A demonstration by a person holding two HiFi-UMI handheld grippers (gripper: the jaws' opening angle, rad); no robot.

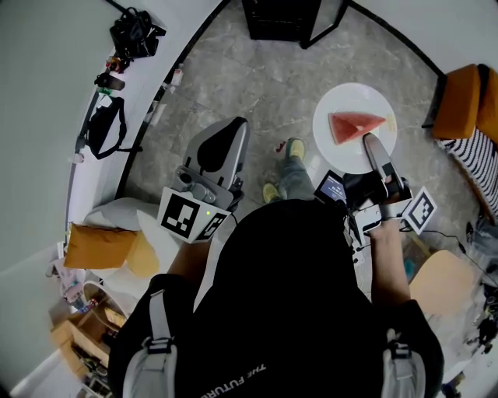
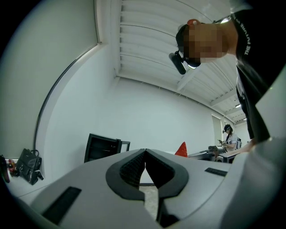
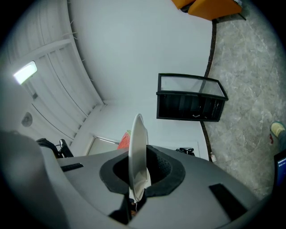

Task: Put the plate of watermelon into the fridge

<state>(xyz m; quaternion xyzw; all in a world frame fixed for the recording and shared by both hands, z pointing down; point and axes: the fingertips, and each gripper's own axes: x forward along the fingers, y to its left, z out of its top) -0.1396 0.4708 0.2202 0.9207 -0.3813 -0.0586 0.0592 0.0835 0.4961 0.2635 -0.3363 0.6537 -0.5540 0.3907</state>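
Observation:
A white plate (image 1: 354,105) carries a red wedge of watermelon (image 1: 354,124) and hangs level over the grey floor. My right gripper (image 1: 369,141) is shut on the plate's near rim. In the right gripper view the plate (image 3: 137,138) stands edge-on between the jaws of the right gripper (image 3: 137,156), with the watermelon (image 3: 124,141) peeking out behind it. My left gripper (image 1: 233,128) is shut with nothing in it; its jaws meet at the tip of the left gripper (image 2: 144,153). The small black fridge (image 1: 280,19) stands on the floor ahead, seen as a fridge (image 3: 190,103) against the white wall.
An orange seat (image 1: 459,101) and striped fabric (image 1: 476,159) lie to the right. A black bag (image 1: 134,33) and a cardboard box (image 1: 97,245) sit along the left wall. The person's feet (image 1: 284,171) stand between the grippers. Another person (image 2: 229,134) is far off.

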